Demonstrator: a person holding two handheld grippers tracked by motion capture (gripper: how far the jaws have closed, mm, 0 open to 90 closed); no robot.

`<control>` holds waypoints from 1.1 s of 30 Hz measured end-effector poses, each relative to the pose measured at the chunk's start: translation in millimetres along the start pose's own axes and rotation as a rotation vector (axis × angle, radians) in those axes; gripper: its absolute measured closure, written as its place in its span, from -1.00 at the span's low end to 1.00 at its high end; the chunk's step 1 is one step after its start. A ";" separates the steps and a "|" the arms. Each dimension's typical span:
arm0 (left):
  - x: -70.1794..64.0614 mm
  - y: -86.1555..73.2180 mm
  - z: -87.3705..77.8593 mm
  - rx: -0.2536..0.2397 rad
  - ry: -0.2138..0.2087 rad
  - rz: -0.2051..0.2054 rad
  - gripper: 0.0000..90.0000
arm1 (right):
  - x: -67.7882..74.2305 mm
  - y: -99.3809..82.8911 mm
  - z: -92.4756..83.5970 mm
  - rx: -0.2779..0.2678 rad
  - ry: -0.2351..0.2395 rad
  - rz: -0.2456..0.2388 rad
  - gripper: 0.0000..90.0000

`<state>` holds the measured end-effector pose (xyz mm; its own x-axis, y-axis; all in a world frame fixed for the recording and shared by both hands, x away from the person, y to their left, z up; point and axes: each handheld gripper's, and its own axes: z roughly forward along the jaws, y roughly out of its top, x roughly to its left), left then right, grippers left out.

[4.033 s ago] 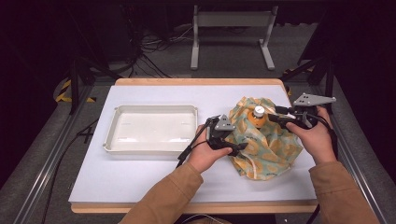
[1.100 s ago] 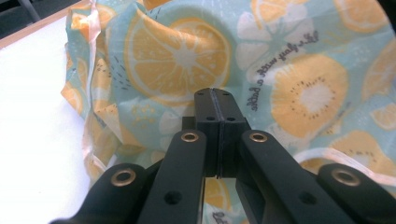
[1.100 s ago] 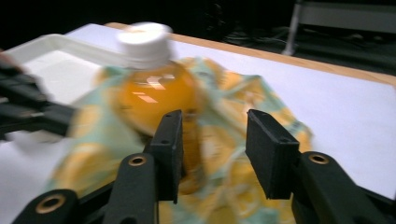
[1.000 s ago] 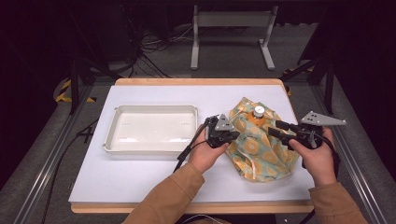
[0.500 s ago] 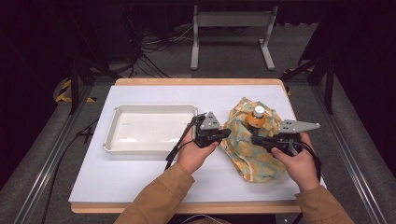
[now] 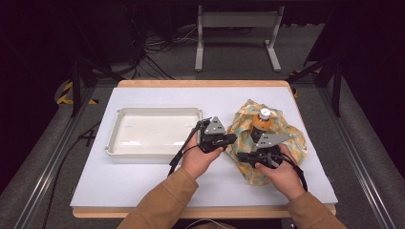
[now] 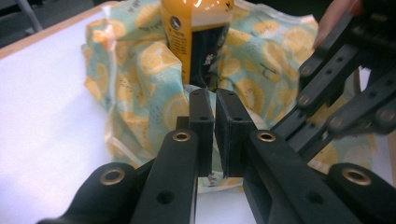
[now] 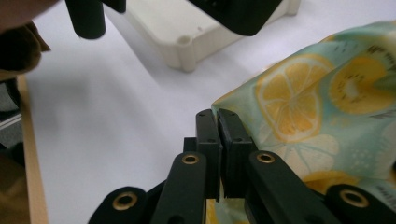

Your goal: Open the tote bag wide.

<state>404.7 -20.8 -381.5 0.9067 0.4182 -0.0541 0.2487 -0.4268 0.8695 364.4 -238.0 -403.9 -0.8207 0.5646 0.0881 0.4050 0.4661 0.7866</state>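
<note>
On white table (image 6: pixel 143 176), crumpled fruit-print cloth (image 6: pixel 286 136)

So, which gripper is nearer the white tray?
The left gripper: it sits right beside the tray, its jaws just opened slightly, cloth between them; the right gripper is farther off, over the cloth.

A crumpled lemon-print cloth (image 6: pixel 286 138) lies bunched around an upright orange bottle (image 6: pixel 262 120) with a white cap

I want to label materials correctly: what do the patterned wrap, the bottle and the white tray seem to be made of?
Wrap: probably thin cloth, matte, since it creases and folds softly. Bottle: likely plastic with a glossy printed label and white cap; material uncertain. Tray: seemingly rigid moulded plastic, smooth and slightly shiny, with rounded corners.
</note>
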 end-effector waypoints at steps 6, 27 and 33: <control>-0.2 -1.1 3.3 -0.007 -0.019 -0.015 0.88 | -0.3 -10.8 14.5 0.091 -0.007 0.017 0.91; -8.1 5.2 23.4 -0.004 -0.054 0.000 0.81 | -6.3 -6.4 -63.5 -0.179 -0.114 0.085 0.18; -5.8 -3.4 42.7 0.094 -0.053 0.009 0.75 | -23.8 -30.7 -64.5 -0.150 -0.215 0.129 -0.36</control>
<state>413.2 -56.0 -405.2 0.9250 0.3725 -0.0746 0.2694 -0.5046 0.8203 345.6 -309.7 -390.7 -0.6559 0.7512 0.0741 0.4228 0.2843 0.8605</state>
